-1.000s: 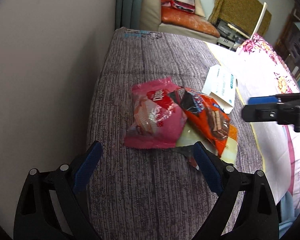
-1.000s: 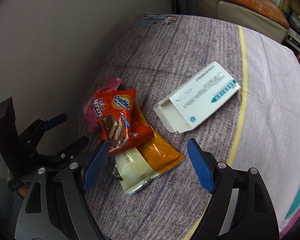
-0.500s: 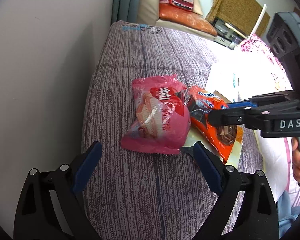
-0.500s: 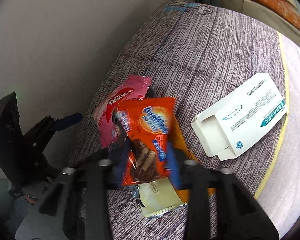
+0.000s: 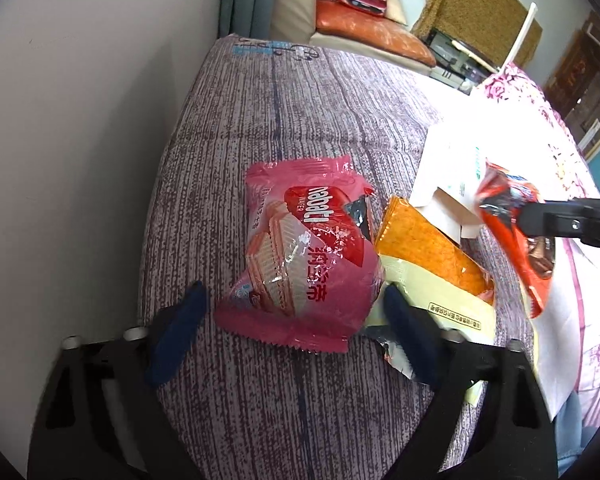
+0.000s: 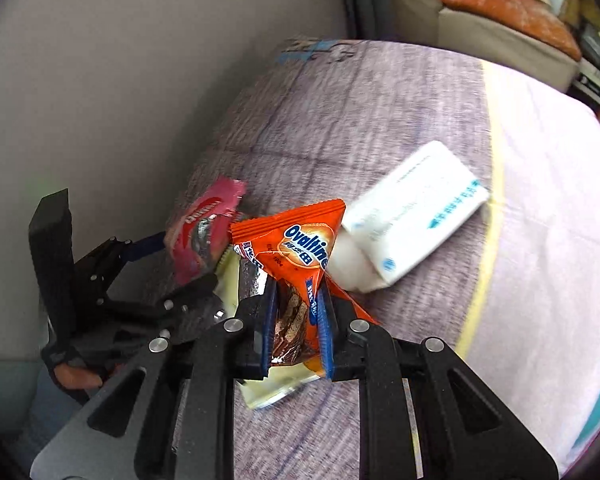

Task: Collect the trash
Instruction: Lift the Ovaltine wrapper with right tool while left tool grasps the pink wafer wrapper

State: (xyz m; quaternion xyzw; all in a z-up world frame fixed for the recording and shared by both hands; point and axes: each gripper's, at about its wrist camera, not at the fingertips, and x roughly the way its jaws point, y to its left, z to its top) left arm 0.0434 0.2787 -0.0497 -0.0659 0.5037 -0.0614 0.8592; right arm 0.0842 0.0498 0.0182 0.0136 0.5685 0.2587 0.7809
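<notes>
Pink foil sits furthest left in my view: the Nabati wafer wrapper (image 5: 300, 264) lies on the purple striped bedcover (image 5: 260, 120), bracketed by my left gripper (image 5: 296, 320), whose jaws have just been narrowing but stand apart, one pad (image 5: 180, 328) clear of the wrapper's edge, the other at its far corner, nothing pinched yet. Just beside it to the right lies the flat orange-and-cream sachet (image 5: 432, 264), untouched, with a scrap of torn foil (image 5: 392, 354) by its near end. Further right rests the open white medicine carton (image 5: 448, 184), also on the cover. At the far right, my right gripper (image 6: 296, 320) has just been closing and is now clamped on the orange Ovaltine wrapper (image 6: 300, 248), which looks raised off the bedcover and hangs from the jaws in the left camera. No bin or bag shows in either view, so I judge the collection barely started: one piece in hand, the pink wrapper next, and the sachet, scrap and carton left to gather.
</notes>
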